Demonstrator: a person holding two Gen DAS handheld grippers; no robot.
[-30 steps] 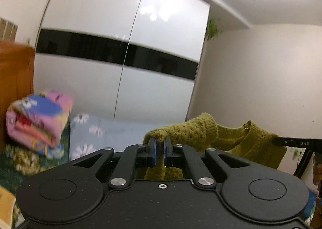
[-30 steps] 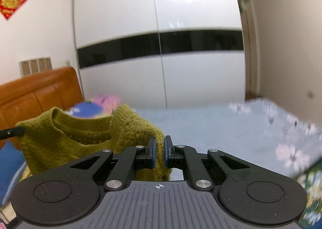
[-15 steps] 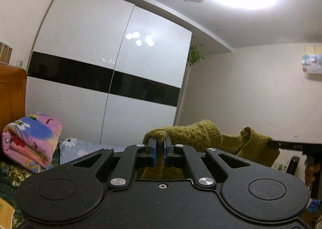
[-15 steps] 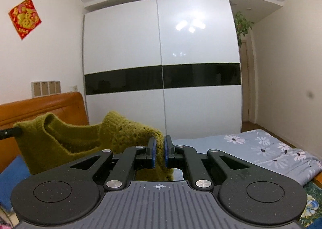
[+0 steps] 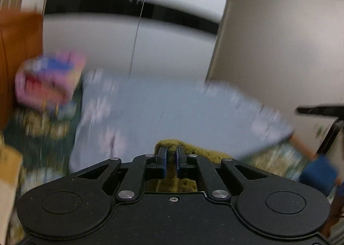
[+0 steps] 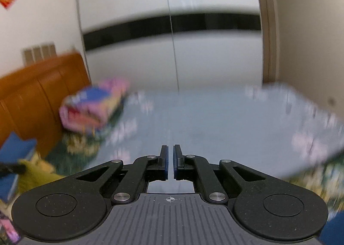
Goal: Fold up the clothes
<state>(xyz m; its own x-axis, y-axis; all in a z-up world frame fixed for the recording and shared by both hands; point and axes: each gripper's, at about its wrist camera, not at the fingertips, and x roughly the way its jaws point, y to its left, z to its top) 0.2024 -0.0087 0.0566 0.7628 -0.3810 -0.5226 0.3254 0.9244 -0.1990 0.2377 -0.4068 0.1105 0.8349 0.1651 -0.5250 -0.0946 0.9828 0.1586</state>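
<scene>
The olive-green knitted sweater (image 5: 189,148) is pinched between the blue pads of my left gripper (image 5: 171,150), which is shut on it; most of the sweater hangs out of sight below. In the right wrist view my right gripper (image 6: 171,151) has its pads close together with a narrow gap and no cloth between them. A bit of the sweater (image 6: 36,171) shows at the far left, by the tip of the left gripper (image 6: 8,168). Both views are blurred by motion.
A bed with a light blue flowered sheet (image 5: 172,111) lies ahead. A folded pink and blue quilt (image 5: 49,81) sits by the orange wooden headboard (image 6: 36,92). A white wardrobe (image 6: 172,40) stands behind. The quilt also shows in the right wrist view (image 6: 94,105).
Both grippers swung down from facing the wardrobe toward the bed. The sweater no longer shows between the right gripper's pads. It has dropped low in the left view.
</scene>
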